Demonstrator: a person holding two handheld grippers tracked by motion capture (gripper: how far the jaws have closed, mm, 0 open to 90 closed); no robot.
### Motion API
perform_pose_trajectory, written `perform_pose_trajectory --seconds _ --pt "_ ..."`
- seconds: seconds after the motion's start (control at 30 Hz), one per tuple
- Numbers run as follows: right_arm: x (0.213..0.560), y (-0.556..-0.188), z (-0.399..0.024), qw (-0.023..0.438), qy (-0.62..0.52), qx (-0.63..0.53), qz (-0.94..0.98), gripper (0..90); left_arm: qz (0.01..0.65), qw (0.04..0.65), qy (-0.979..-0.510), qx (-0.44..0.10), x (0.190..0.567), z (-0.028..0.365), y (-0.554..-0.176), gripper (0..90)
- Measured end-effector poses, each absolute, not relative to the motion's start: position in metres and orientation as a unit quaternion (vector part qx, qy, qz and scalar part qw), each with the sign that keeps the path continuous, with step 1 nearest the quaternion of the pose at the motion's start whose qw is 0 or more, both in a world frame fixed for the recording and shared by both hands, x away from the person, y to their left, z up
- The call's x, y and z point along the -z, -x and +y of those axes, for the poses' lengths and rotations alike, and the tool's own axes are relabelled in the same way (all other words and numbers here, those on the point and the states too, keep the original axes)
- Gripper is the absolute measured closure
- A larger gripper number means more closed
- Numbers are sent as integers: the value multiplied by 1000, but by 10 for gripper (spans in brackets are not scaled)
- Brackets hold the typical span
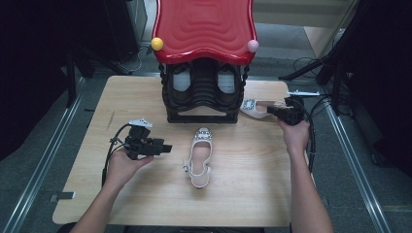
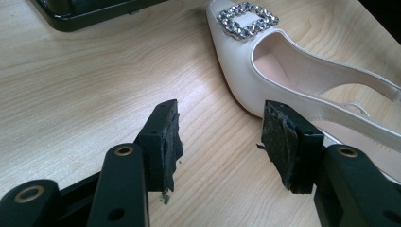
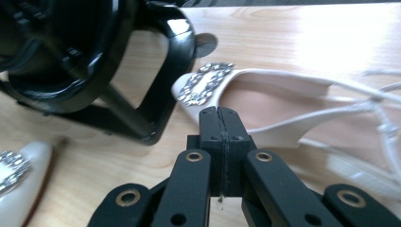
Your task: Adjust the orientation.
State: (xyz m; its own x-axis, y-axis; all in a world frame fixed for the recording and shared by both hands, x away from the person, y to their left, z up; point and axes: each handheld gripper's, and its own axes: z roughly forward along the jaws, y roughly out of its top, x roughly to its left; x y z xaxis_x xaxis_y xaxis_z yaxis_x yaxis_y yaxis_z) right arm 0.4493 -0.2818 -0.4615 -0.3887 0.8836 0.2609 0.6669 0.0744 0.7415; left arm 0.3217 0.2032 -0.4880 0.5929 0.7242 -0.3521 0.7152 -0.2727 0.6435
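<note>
Two pale slingback shoes lie on the wooden desk in front of a black shoe rack with a red wavy top. One shoe lies in the middle of the desk, its jewelled buckle pointing at the rack and its heel toward the person. The other shoe lies just right of the rack's foot, toe and buckle close to the black frame.

The left gripper hovers to the left of the middle shoe, level with its mouth, jaws standing well apart with nothing between them (the worn pads frame bare wood, and the shoe's side lies just beyond the right pad). It touches nothing.

The right gripper sits at the second shoe, near its open side. Its jaws are pressed fully together, pad against pad, and hold nothing; in the right gripper view the closed tip lies just in front of that shoe's rim, beside the buckle. Whether the tip touches the shoe cannot be told.
</note>
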Motion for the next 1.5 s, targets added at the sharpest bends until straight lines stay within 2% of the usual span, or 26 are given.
perform_pose_trajectory --seconds 0.6,0.87,1.5 --pt "450 -485 -304 149 -572 -410 695 900 465 399 -790 -14 492 215 -305 476" --pt "463 -484 -326 148 -593 -402 682 900 466 396 -791 -16 493 218 -302 476" --pt "482 -477 -302 114 -581 -357 723 900 459 396 -795 -19 491 217 -303 475"
